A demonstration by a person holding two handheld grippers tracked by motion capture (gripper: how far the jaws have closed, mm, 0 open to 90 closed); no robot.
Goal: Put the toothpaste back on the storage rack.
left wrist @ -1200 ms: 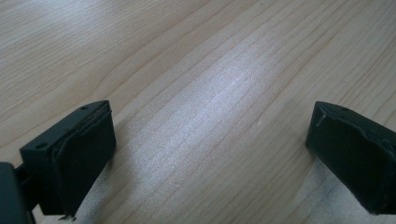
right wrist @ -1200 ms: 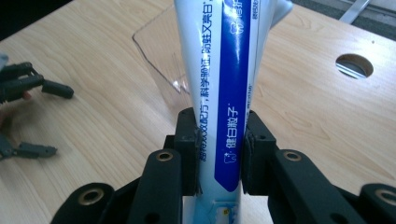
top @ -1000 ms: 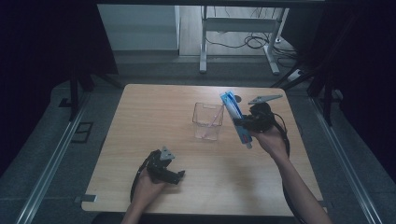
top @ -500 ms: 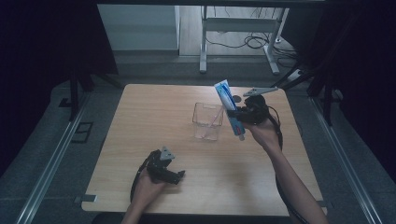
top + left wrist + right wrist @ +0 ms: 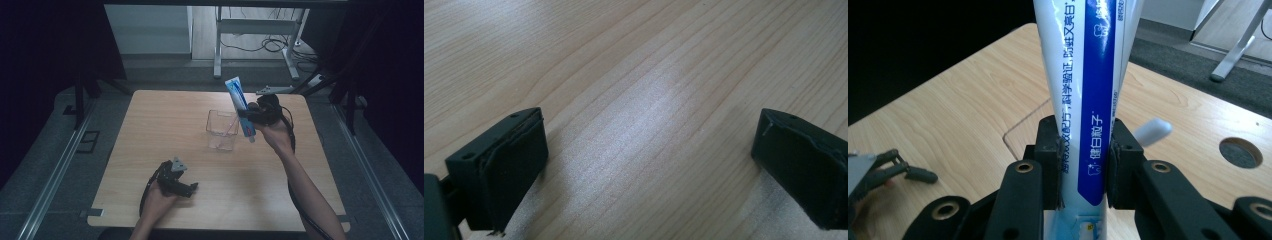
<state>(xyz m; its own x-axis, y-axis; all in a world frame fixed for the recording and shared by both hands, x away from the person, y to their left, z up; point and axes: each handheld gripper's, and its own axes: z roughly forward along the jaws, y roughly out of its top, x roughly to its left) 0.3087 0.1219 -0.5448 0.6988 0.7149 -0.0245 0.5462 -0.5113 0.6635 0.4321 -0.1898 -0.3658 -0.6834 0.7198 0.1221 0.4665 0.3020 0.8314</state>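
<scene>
high view: our right gripper (image 5: 246,114) clamps a blue-and-white toothpaste tube (image 5: 240,107), held tilted in the air just beside the clear plastic container (image 5: 222,131) mid-table. right gripper view shows both pads pressing the tube's sides. our left gripper (image 5: 191,188) rests near the wooden table's (image 5: 150,130) front edge, jaws spread with nothing between them.

toothpaste tube (image 5: 1083,100) top cut off, print unreadable
</scene>
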